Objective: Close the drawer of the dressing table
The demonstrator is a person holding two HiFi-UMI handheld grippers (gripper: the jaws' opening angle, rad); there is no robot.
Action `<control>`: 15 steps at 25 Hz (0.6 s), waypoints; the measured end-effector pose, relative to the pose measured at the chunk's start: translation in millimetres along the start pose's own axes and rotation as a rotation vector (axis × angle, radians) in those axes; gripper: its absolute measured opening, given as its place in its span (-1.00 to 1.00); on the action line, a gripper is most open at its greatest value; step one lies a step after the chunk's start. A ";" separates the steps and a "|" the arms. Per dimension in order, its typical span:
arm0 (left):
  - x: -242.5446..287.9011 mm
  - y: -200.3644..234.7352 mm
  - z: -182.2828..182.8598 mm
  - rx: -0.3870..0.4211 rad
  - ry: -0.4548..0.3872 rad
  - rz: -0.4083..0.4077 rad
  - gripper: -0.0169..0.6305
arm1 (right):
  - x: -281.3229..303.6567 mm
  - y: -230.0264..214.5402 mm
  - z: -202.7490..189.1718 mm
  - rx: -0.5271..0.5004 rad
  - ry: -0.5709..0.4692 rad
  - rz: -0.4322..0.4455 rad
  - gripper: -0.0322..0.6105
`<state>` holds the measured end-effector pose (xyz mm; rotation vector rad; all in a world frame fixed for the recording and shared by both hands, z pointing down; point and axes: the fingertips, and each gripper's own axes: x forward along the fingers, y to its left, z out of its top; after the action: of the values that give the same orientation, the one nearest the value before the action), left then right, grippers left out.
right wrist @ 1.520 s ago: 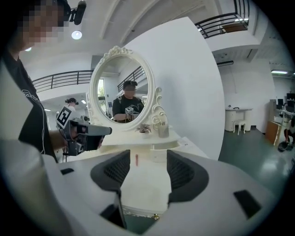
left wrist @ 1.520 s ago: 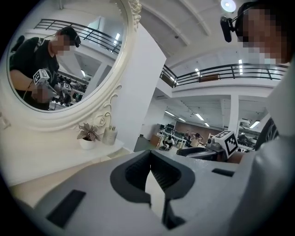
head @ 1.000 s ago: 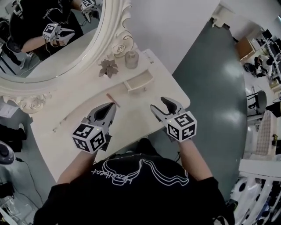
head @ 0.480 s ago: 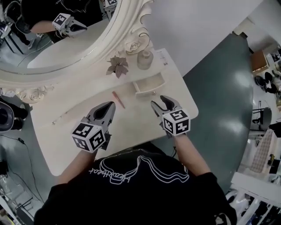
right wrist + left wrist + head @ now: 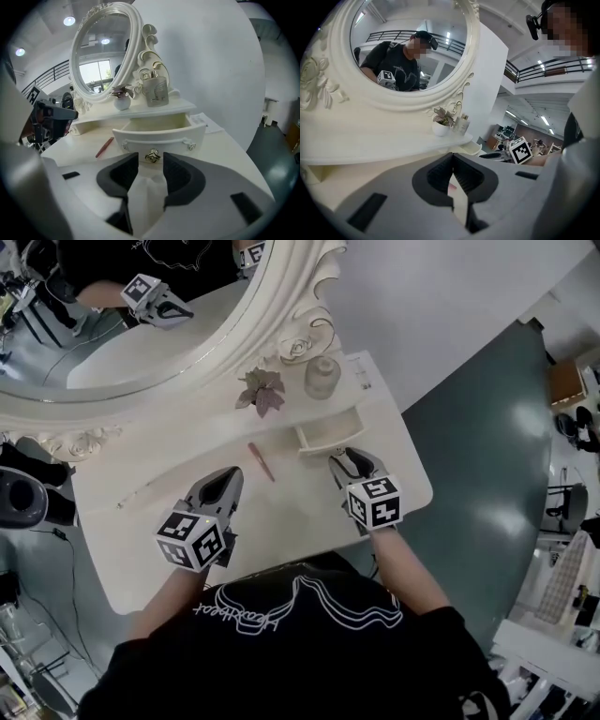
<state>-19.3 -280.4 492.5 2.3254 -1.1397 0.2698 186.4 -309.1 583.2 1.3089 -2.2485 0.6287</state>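
The white dressing table (image 5: 187, 531) has a small drawer (image 5: 327, 435) standing pulled out below its shelf. In the right gripper view the drawer front (image 5: 159, 136) fills the middle, its gold knob (image 5: 152, 156) right at the gap between the fingertips. My right gripper (image 5: 349, 461) (image 5: 151, 163) is open; its jaws have just been closing, and the pads do not press on the knob. My left gripper (image 5: 228, 476) (image 5: 452, 157) hovers over the table's left middle, tips together, shut on nothing.
A pink pencil (image 5: 262, 461) lies on the tabletop between the grippers. A potted plant (image 5: 263, 391) and a perfume bottle (image 5: 322, 377) stand on the shelf under the oval mirror (image 5: 141, 324). Dark green floor (image 5: 487, 418) lies past the table's right edge.
Both grippers have come down towards the tabletop. The right one has moved up to the drawer front and its jaws have narrowed. The left jaws look the same.
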 end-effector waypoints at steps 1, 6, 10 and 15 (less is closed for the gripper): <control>-0.2 1.8 -1.0 -0.002 0.003 0.004 -0.94 | 1.2 0.0 0.7 0.006 -0.004 -0.001 -0.43; -1.4 7.0 -4.7 -0.003 0.007 0.023 -0.94 | 3.3 -3.0 1.4 0.036 -0.021 -0.023 -0.56; -3.5 12.0 -5.8 -0.006 0.003 0.047 -0.94 | 2.7 -4.4 0.1 0.064 -0.021 -0.031 -0.58; -5.1 10.0 -5.7 -0.006 -0.002 0.041 -0.94 | 0.9 -6.2 -1.9 0.082 -0.019 -0.041 -0.58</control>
<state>-30.1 -279.0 499.1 2.2997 -1.1888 0.2789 191.8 -311.3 586.1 1.4025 -2.2261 0.7029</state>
